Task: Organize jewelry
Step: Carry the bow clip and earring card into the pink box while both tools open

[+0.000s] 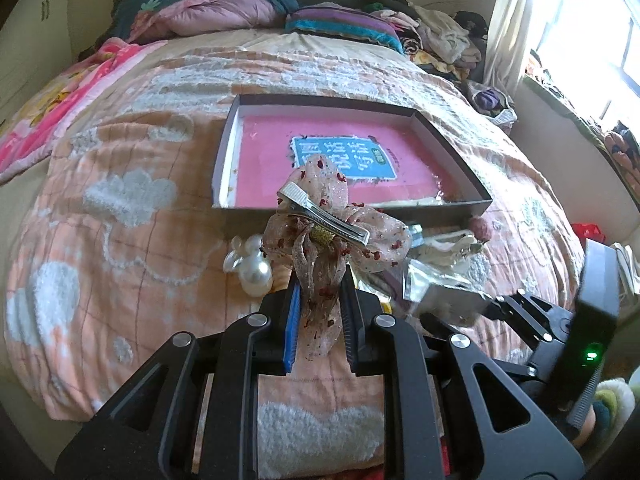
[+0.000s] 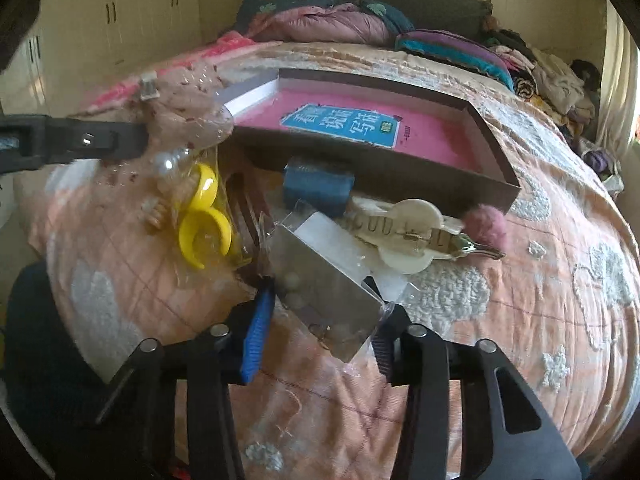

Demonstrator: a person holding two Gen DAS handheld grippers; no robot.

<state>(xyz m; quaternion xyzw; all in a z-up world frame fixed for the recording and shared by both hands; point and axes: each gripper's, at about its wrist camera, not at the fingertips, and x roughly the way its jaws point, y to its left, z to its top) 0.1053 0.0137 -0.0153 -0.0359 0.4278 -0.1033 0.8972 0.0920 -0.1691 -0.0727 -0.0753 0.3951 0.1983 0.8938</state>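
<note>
Currently: left gripper (image 1: 318, 300) clamped on sheer pink ribbon bow hair clip (image 1: 332, 220); shallow dark cardboard tray (image 1: 452, 136) lies at twelve o'clock, nearest this hand.

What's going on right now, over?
Left gripper shut on bow clip, lifted. Right gripper closing around silver packet. Box ahead, open; clutter in front.

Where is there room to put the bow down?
The tray has bare pink floor left of its blue label. The blanket left of the pearl clip is free too. In front of the tray it is crowded: yellow rings, cream clip, blue block, plastic packet.
</note>
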